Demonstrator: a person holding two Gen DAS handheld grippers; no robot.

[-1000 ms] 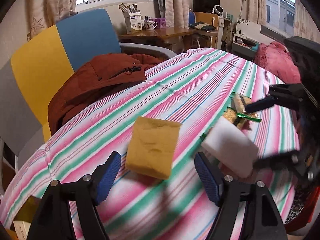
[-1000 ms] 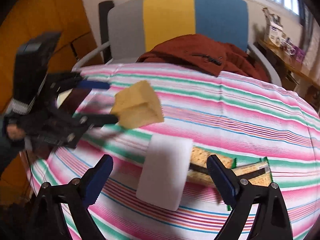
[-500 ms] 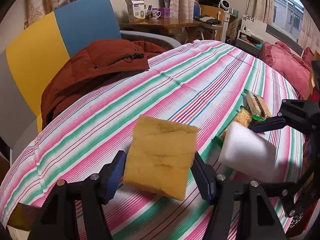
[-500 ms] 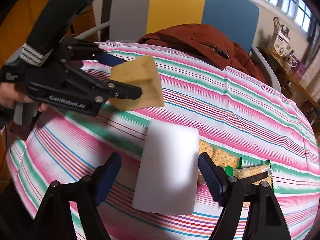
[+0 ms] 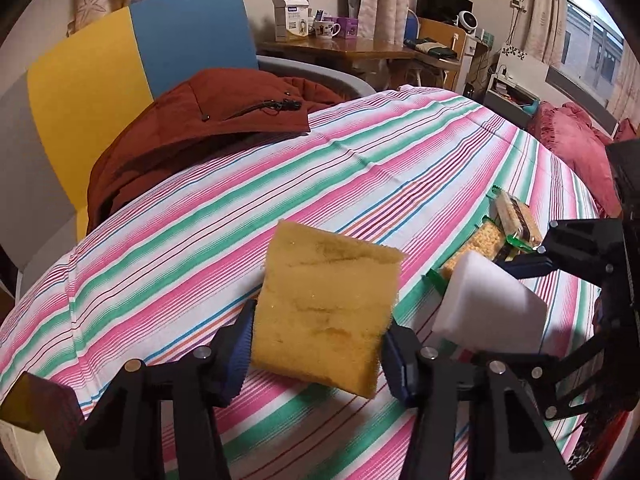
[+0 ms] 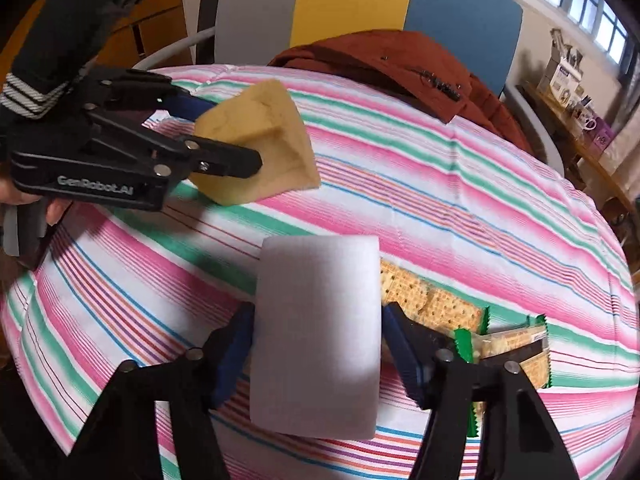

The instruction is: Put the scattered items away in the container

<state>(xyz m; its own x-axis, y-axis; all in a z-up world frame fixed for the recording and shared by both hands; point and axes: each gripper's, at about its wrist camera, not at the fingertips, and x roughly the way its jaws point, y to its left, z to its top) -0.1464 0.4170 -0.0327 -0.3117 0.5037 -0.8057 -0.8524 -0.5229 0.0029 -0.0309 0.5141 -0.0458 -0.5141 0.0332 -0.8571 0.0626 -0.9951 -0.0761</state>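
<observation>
Pads of the left gripper (image 5: pixel 316 344) pinched the yellow sponge (image 5: pixel 326 308) by its two side edges, lifting it clear of the striped tablecloth (image 5: pixel 280 184) for carrying. Just right of that sponge, the right gripper (image 6: pixel 316 348) clamped the white foam block (image 6: pixel 316 336) the same way. Beyond the block, two cracker packets (image 6: pixel 436 308) lay on the cloth; no container showed in either view.
</observation>
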